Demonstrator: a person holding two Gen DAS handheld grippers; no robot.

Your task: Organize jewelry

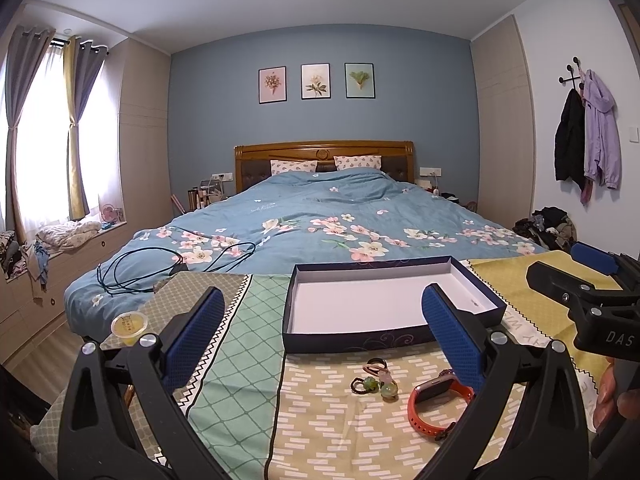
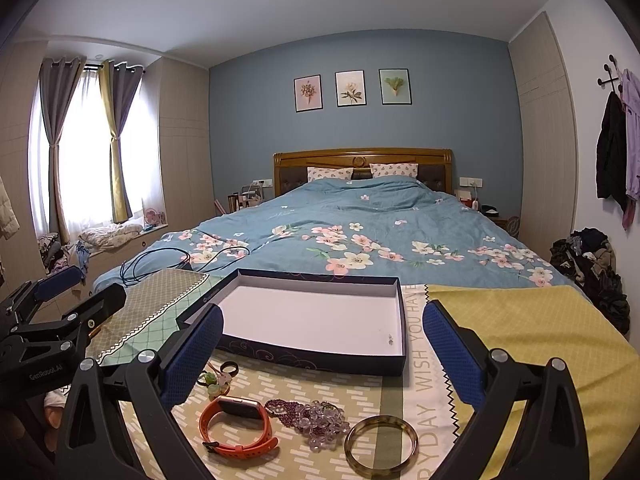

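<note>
A shallow dark blue box (image 1: 362, 340) (image 2: 304, 360) with a white inside lies empty on the patterned cloth. In front of it lie an orange-strapped watch (image 1: 434, 404) (image 2: 236, 426), green bead hair ties (image 1: 374, 380) (image 2: 214, 380), a purple bead bracelet (image 2: 316, 420) and a translucent bangle (image 2: 380, 446). My left gripper (image 1: 324, 336) is open above the cloth, with the hair ties between its fingers' lines. My right gripper (image 2: 324, 354) is open too, over the watch, beads and bangle. Each gripper shows at the edge of the other's view.
The cloth (image 2: 520, 332) covers a table at the foot of a bed with a blue floral quilt (image 1: 320, 216). A small yellow cup (image 1: 129, 326) sits at the cloth's left edge. Cables (image 1: 160, 264) lie on the quilt. Clothes pile at the right wall (image 2: 592, 264).
</note>
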